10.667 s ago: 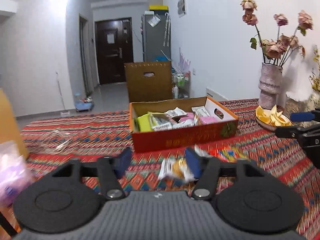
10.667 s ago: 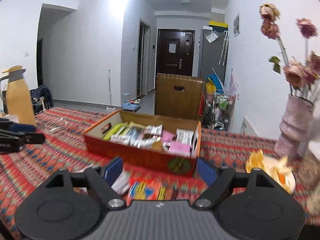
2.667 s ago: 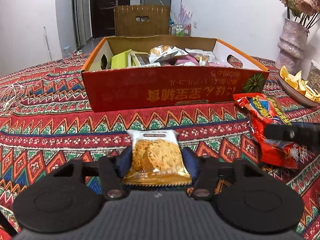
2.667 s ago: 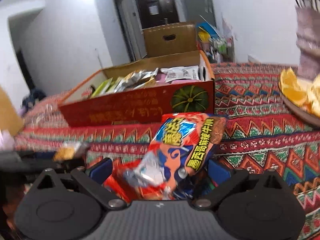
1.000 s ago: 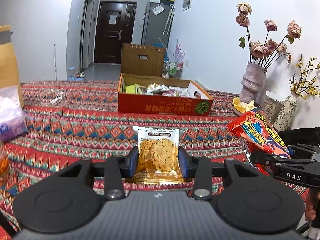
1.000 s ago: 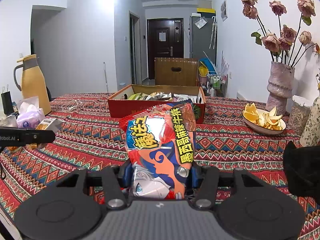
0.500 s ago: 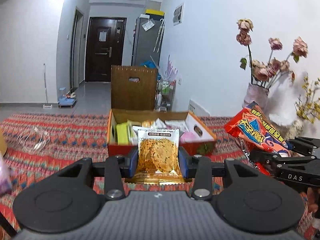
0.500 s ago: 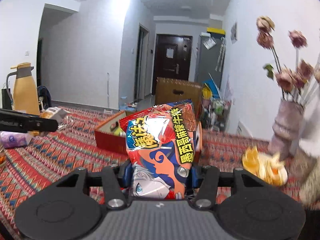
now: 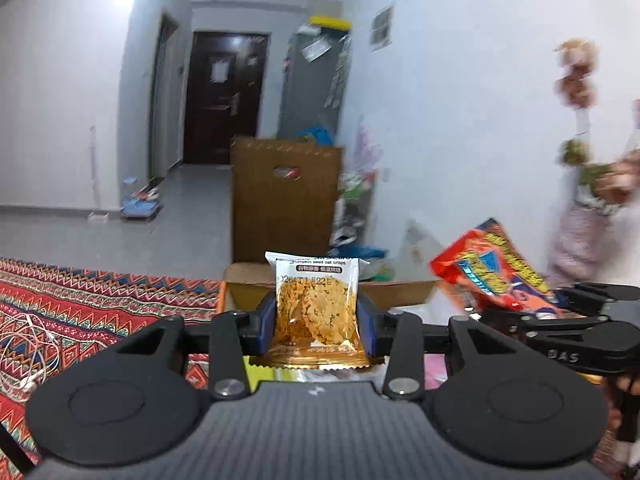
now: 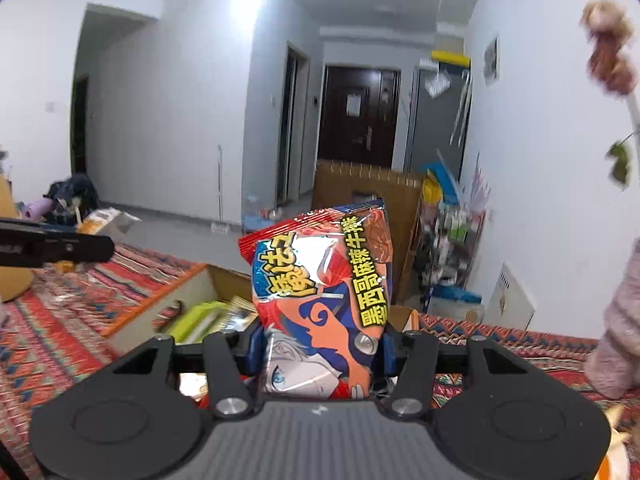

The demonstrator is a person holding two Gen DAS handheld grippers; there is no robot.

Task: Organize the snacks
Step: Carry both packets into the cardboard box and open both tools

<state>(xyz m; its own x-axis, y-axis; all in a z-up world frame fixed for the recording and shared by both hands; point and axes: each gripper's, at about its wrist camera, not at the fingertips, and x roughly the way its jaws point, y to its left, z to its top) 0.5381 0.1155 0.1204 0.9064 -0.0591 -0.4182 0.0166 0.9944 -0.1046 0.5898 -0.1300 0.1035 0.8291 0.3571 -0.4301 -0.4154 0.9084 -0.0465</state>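
A: Left gripper [image 9: 316,322] is clamped on the biscuit packet [image 9: 315,305], blue pads pressing both side edges. The packet stands upright between the jaws, its crimped bottom seam poking out below them.

B: And the right?

A: Right gripper [image 10: 318,354] is squeezing the lower end of the red crisp bag [image 10: 320,300]. Most of the bag stands above the jaws, unsupported and puffy.

B: Where is the cardboard box?

A: Directly ahead of and below both grippers. The left wrist view shows only its far wall [image 9: 400,290], just behind the packet. The right wrist view looks down into its open left part [image 10: 208,292], with green and yellowish packs already lying inside.

B: Risks, in my judgement: the crisp bag is gripped low on slick, air-filled foil, so a quick swing could let it fold over or slide out before it is over the box.

A: Agreed. Also, both grippers sit close together; the crisp bag shows just right of the biscuit packet in the left view. Releasing both at once could knock one snack against the other, or drop one on the rim so that it tips out onto the patterned tablecloth [image 9: 80,296].

B: The vase [image 10: 618,340] stands near the right gripper. A wide swing could clip it.

A: Background is blurred in both views, so exact clearance cannot be judged.
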